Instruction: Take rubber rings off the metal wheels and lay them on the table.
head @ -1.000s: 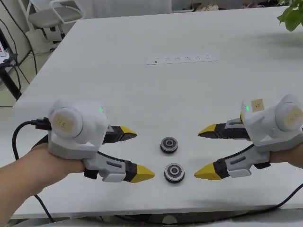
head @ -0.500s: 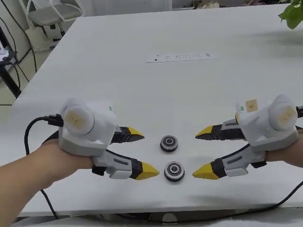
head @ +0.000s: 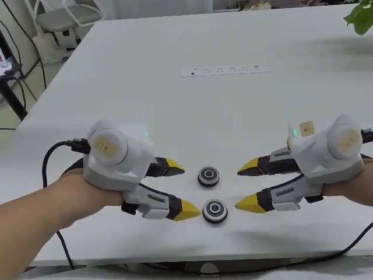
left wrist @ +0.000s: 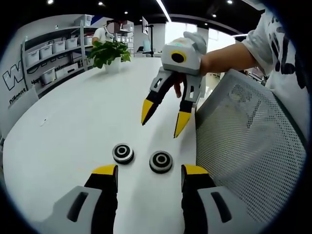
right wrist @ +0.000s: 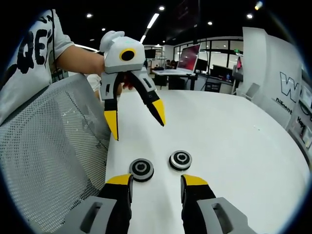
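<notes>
- Your white left gripper with yellow-tipped black jaws [head: 191, 189] has slid in toward the wheels over the last second. Your matching right gripper [head: 236, 188] has eased in a little too. Both wheels lie where they lay.
- On the left, your left gripper sits by the near edge of the white tabletop [head: 175, 105]. Its jaws are spread wide and hold nothing. The tip nearer you is just beside the near wheel.
- Between the two claws lie two small round metal wheels, close to the tabletop's near edge. The far wheel [head: 208, 176] is a touch left of the near wheel [head: 215, 210], and they lie just apart.
- Each wheel lies flat, with its black rubber ring [head: 205, 211] on its rim.
- On the right, your right gripper points back at the wheels. Its jaws are spread wide and hold nothing, and both tips stand a little off the wheels.
- Toward the far edge, a white socket strip [head: 224, 71] is set into the tabletop.
- A green leafy plant [head: 361, 17] stands at the far right corner.
</notes>
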A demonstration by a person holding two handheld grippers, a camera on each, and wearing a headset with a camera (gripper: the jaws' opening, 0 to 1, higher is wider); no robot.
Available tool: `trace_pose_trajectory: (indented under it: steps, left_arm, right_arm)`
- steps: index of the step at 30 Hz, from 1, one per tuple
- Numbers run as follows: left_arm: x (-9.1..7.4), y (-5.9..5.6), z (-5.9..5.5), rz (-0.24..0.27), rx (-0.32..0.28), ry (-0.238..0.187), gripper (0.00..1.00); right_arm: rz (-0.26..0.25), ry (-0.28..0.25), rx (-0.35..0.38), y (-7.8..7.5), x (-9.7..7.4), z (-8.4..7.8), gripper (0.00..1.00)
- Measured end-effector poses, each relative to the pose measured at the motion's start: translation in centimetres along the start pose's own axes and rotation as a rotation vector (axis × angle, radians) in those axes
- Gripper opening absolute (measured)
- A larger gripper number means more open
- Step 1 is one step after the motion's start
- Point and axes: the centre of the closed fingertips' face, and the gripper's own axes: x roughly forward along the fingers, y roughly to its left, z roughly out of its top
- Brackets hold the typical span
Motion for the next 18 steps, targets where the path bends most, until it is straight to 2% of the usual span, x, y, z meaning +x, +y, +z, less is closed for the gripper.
trace_pose_trajectory:
  steps: [10, 14, 18]
  left_arm:
    - [0.17, -0.11, -0.01, -0.002, -0.001, 0.004, 0.48]
    - [0.26, -0.22, -0.06, -0.005, 0.000, 0.007, 0.48]
    - [0.33, -0.23, -0.01, -0.006, -0.001, 0.007, 0.47]
  right_arm:
    - [-0.006, -0.006, 0.020, -0.02, 0.02, 0.15, 0.30]
    - [0.001, -0.022, 0.034, 0.06, -0.07, 0.46, 0.32]
    - [0.006, -0.010, 0.024, 0.28, 0.13, 0.29, 0.36]
